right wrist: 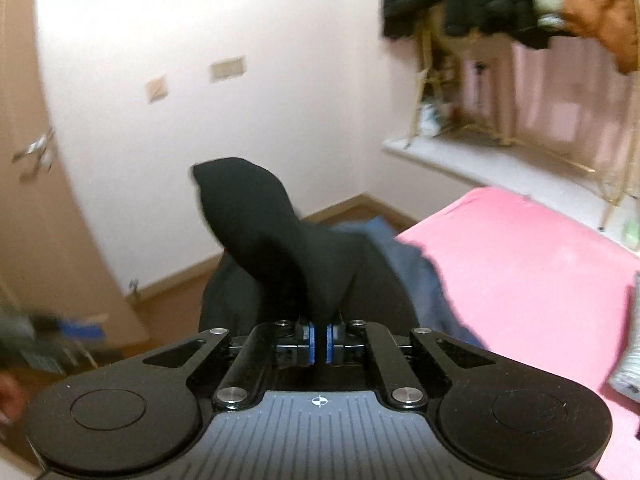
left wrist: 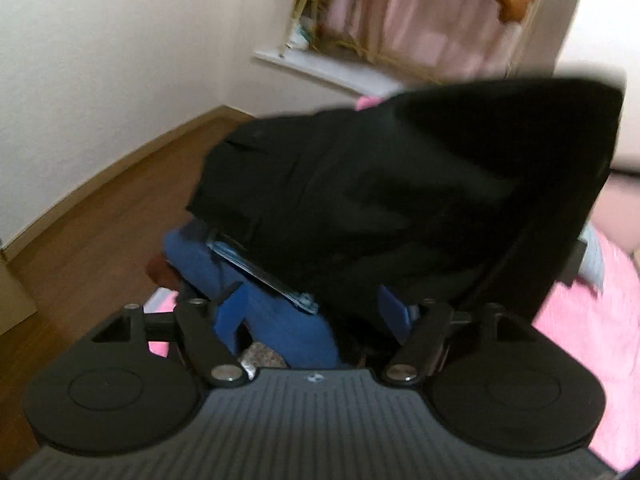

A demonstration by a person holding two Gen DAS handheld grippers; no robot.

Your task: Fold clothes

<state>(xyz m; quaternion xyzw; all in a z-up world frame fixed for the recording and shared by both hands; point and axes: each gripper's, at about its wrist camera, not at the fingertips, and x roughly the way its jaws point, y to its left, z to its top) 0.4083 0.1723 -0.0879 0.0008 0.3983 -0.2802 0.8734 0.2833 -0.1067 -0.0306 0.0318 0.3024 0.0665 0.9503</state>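
The right gripper is clamped on the limp, light black cloth garment, best pinched at its edge, while the left gripper gapes apart.

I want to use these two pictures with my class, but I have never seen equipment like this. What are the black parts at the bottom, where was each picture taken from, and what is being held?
No robot here: a person holds a hand-held clamp with two fingers in each hand, to fold clothes. A wide-angle camera on each clamp looks along its fingers, so the clamp's black body fills the bottom of each picture.

In the right-hand view, the right gripper has its blue pads pressed together on a black garment, which rises in front of it.

In the left-hand view, the left gripper stands open, the same black garment draped just ahead; I cannot see it gripped. Blue clothing lies beneath.

A pink bed cover is the work surface.
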